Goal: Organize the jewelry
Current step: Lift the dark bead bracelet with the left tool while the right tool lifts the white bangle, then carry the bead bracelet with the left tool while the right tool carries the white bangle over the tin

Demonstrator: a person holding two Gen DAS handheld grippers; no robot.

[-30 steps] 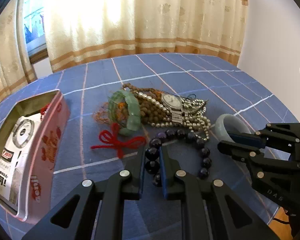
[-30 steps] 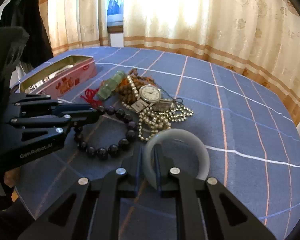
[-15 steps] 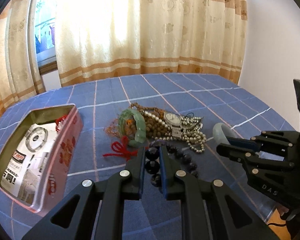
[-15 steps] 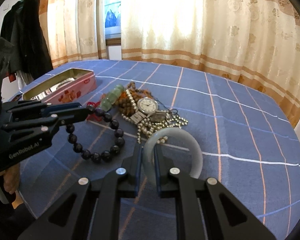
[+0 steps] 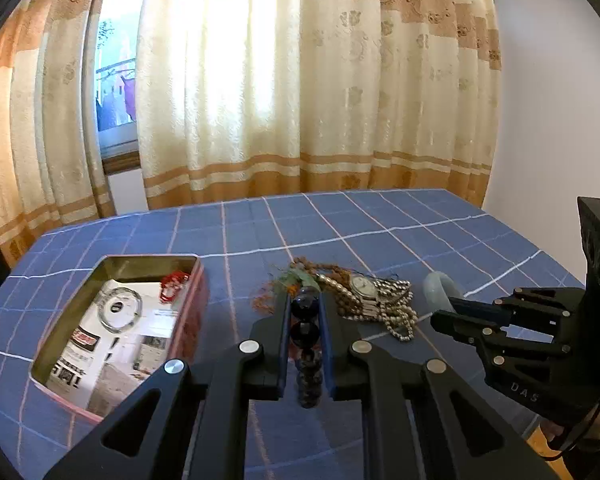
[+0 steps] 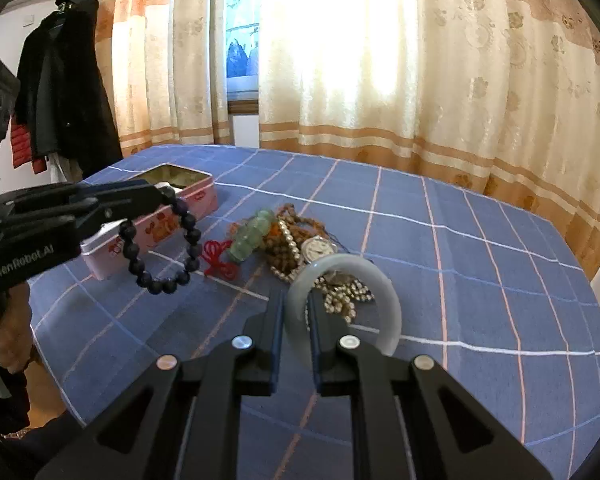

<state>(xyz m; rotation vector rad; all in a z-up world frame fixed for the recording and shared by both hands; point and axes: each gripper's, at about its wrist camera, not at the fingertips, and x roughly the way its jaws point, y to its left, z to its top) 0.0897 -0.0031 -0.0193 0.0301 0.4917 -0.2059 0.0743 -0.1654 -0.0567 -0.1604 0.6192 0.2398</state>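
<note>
From the left wrist, the left tongs (image 5: pixel 305 312) are clamped on a dark bead bracelet (image 5: pixel 309 344), its beads stacked between the two fingers and lifted off the blue checked surface (image 5: pixel 380 232). Ahead and to the left of these tongs sits an open tin (image 5: pixel 120 316) with a clear ring and a red trinket inside; just beyond the tips lies a heap of jewelry with a watch (image 5: pixel 362 286) — and to the right the right tongs (image 5: pixel 440 316) hold a pale bangle (image 5: pixel 438 286). From the right wrist, the right tongs (image 6: pixel 297 308) grip the bangle's (image 6: pixel 380 292) rim, narrow, while the left tongs (image 6: pixel 156 196) reach in from the left with the bracelet (image 6: pixel 162 244) hanging beside the tin (image 6: pixel 188 196) — the heap, with a green bead bracelet (image 6: pixel 252 236), lies just ahead.
</note>
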